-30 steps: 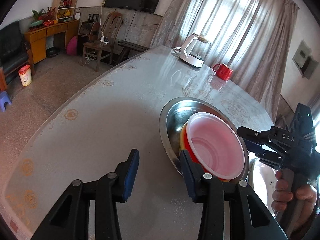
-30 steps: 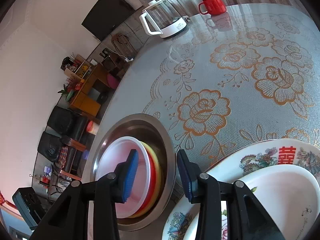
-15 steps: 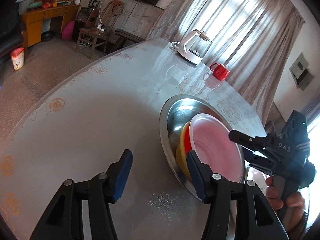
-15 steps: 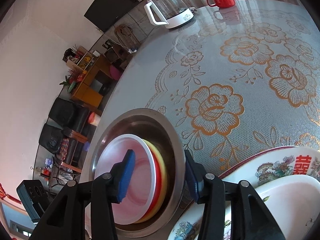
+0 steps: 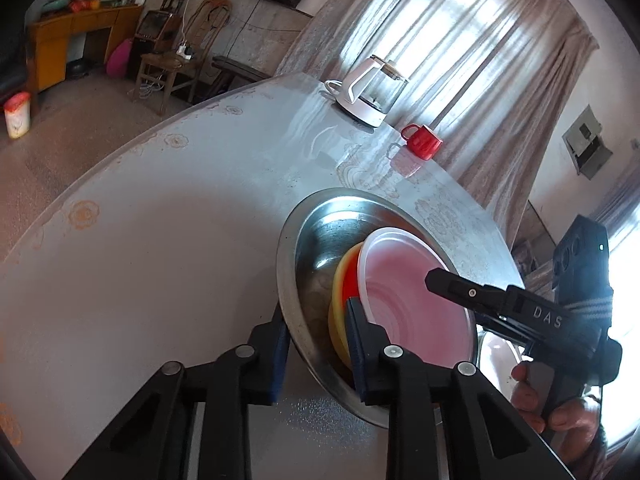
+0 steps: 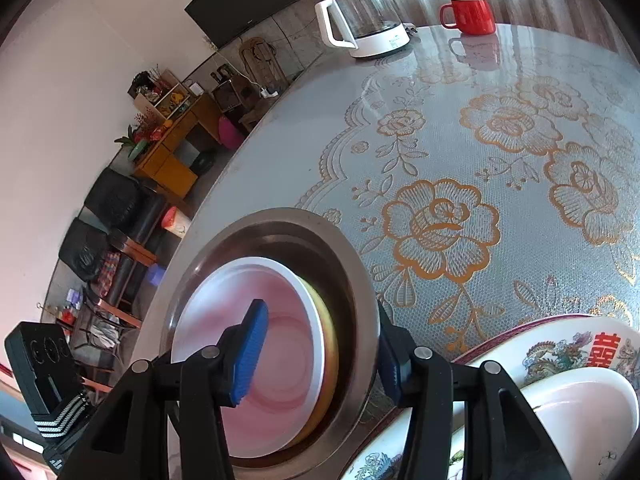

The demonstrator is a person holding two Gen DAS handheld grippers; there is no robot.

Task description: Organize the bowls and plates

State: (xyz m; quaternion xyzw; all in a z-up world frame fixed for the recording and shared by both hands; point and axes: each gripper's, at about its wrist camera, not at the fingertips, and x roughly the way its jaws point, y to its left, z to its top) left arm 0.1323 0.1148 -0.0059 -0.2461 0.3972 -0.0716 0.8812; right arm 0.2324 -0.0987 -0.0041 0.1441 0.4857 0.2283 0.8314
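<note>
Lit by daylight through the curtains (image 5: 452,40) behind the kettle (image 5: 370,94), blown out to white there. Streaked with glare across the worktop (image 5: 160,240) in front of the kettle, with a bright highlight on the steel basin (image 5: 320,232) rim. Dimmer toward the room's far side, beyond the worktop. Bent hard by fisheye at the frame edges, with black vignette corners. Mostly sharp; slightly soft on the near fingers (image 6: 248,354) and the room left of the basin (image 6: 280,224) in the right wrist view.

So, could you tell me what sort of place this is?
Most likely a home's living and dining room: a wall television, a wooden cabinet, and a big table with a kettle.
</note>
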